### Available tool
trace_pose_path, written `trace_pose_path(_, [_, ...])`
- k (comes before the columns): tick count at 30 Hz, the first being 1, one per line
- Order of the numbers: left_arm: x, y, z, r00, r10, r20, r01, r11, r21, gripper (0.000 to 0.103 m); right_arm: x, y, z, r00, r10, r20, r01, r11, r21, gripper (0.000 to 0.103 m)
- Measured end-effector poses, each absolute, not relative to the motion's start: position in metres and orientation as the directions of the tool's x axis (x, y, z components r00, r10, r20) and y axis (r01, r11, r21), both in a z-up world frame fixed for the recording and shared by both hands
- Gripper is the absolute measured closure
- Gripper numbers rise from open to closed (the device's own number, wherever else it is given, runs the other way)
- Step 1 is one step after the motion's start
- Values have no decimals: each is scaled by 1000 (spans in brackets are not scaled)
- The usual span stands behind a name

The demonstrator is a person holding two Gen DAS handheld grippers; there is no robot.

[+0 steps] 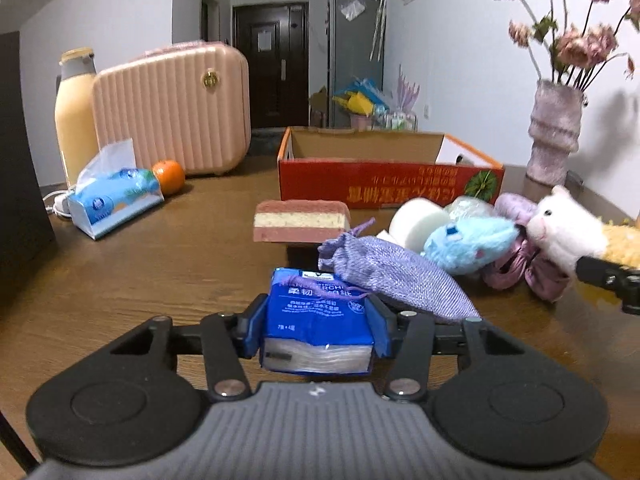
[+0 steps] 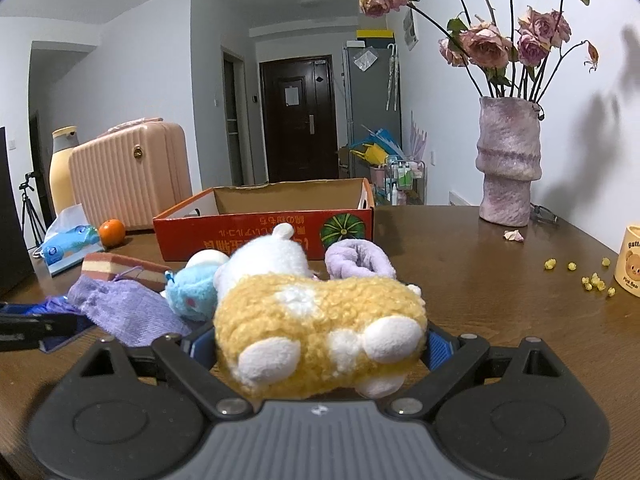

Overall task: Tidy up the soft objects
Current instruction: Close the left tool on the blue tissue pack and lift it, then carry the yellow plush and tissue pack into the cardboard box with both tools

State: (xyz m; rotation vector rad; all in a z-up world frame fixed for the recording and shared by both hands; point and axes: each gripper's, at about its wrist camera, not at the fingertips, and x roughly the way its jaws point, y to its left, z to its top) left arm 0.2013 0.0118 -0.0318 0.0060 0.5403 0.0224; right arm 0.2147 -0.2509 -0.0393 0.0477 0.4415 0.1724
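Room: hallway with a dark door [image 1: 276, 64] at the far end, white walls, grey cabinet to its right.
Surface: brown wooden table [image 1: 160, 264]; bare wood lies open on its left side between the near edge and the tissue box [image 1: 114, 202].
Left gripper [image 1: 318, 320]: points forward and somewhat down over the table; both blue pads press the sides of a blue tissue pack [image 1: 316, 320], which sits squarely between them, so the jaws are closed part-way on it.
Right gripper [image 2: 320, 344]: also tilted down, low over the table; its pads clamp the flanks of a yellow plush toy [image 2: 316, 320] with white patches, whose body fills the gap.
Soft pile: purple pouch [image 1: 392, 276] lies just beside the held pack, its drawstring end trailing over the pack's top; beyond it a blue plush [image 1: 468, 244], a white foam roll [image 1: 416, 220], a purple scrunchie [image 2: 358, 260] and a white plush head [image 1: 560, 224] crowd together.
Sponge [image 1: 300, 220]: pink and cream layered block, in front of the box, apart from the pouch.
Cardboard box [image 1: 384, 184]: red-sided, open on top, straight ahead of both grippers, its near wall just behind the pile.
Left edge: pink case [image 1: 172, 108], cream bottle [image 1: 76, 116] and orange [image 1: 169, 176] stand near the far left corner.
Right edge: vase [image 2: 508, 164] of dried roses near the wall; yellow bits [image 2: 592, 280] and a bear mug [image 2: 630, 260] on open wood right of the pile.
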Motion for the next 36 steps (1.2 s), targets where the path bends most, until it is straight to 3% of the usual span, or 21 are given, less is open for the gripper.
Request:
trace_pose_path(19, [178, 9, 21, 942, -23, -334, 34, 999, 27, 51, 217, -234, -13, 919, 184, -349, -184, 982, 32, 8])
trace_pose_path(36, [239, 4, 50, 956, -42, -291, 30, 999, -44, 51, 269, -217, 17, 950, 175, -257, -175, 984, 24, 8])
